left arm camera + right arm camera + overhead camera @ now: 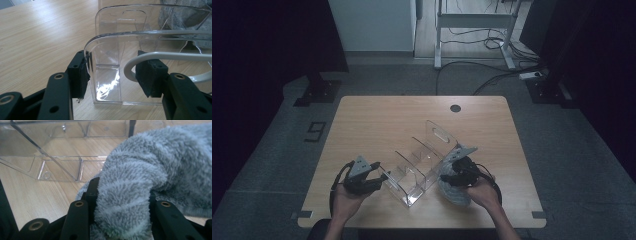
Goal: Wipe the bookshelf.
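A clear acrylic organiser (422, 160) with several dividers lies slanted on the wooden table (377, 115). My left gripper (382, 181) is at its near left end. In the left gripper view the jaws (112, 75) straddle a corner of the organiser (112, 45), and the left pad (81, 72) lies against its wall. My right gripper (445, 179) is just right of the organiser, shut on a grey fluffy cloth (456, 194). In the right gripper view a thick fold of the cloth (162, 157) bulges up between the jaws (122, 195), and the organiser (60, 167) lies just beyond it.
A white cable (170, 56) loops across the left gripper's right jaw. A round cable hole (455, 108) sits near the table's far edge. Beyond the table, on the floor, stand a white desk frame (472, 20), loose cables and a power strip (532, 76).
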Demonstrator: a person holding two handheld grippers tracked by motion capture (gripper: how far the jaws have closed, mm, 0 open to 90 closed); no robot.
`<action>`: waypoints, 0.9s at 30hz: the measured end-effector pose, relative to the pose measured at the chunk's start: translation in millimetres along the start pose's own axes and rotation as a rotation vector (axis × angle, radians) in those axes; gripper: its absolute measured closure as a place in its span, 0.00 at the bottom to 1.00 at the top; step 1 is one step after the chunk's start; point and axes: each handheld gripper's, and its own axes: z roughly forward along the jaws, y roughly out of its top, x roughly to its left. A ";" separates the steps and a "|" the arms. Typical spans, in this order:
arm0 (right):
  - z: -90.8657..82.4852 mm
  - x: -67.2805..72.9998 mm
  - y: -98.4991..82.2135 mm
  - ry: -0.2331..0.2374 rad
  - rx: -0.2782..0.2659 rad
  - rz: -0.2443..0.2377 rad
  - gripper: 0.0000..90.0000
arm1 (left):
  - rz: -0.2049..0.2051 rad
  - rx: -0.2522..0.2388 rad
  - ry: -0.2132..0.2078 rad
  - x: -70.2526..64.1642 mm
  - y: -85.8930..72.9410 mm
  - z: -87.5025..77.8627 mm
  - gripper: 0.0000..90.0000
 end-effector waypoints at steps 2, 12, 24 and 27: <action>3.5 -1.8 -0.4 0.003 0.004 -0.012 0.69 | 0.000 0.001 -0.001 -0.4 0.3 0.2 0.51; 22.6 -12.2 -2.6 0.004 0.049 0.011 0.70 | -0.003 0.001 0.004 -1.0 1.7 2.0 0.51; 45.1 -19.9 -7.2 -0.018 0.101 0.043 0.70 | -0.014 -0.010 0.018 -1.2 2.0 4.5 0.51; 45.1 -19.7 -7.1 -0.021 0.103 0.044 0.70 | -0.014 -0.015 0.020 -0.7 1.6 4.8 0.51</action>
